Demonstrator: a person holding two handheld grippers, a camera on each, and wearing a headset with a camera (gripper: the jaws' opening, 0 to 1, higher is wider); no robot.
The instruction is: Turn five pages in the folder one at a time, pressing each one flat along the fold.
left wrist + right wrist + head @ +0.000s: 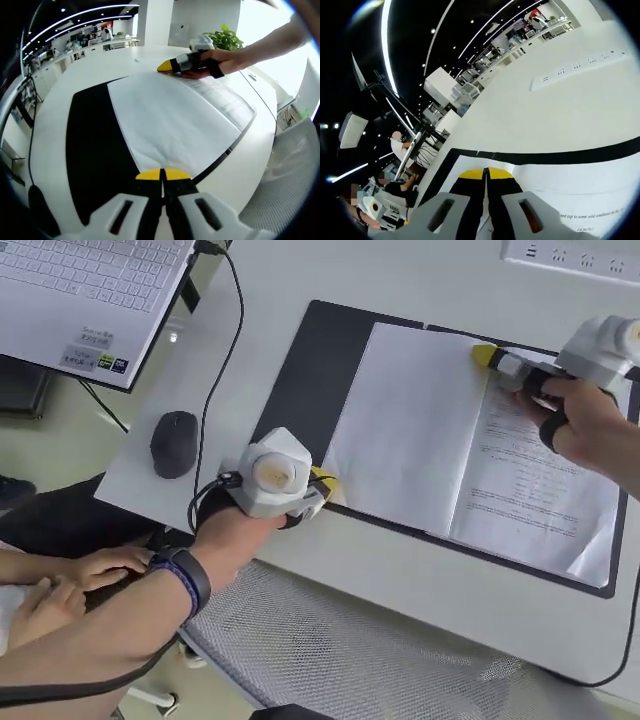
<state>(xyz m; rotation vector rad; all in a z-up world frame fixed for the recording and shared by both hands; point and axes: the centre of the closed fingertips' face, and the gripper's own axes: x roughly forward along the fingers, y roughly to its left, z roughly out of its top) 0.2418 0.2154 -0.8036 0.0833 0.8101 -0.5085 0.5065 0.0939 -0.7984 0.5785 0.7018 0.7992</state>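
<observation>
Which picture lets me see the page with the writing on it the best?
The head view: the printed page shows nearly whole, from above. The left gripper view shows it far off and slanted. The right gripper view catches a corner with one line of print.

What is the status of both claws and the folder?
Left claw shut, at lower corner of turned page. Right claw shut, at top of the fold. Folder open flat. Mouse apart, beside it.
</observation>
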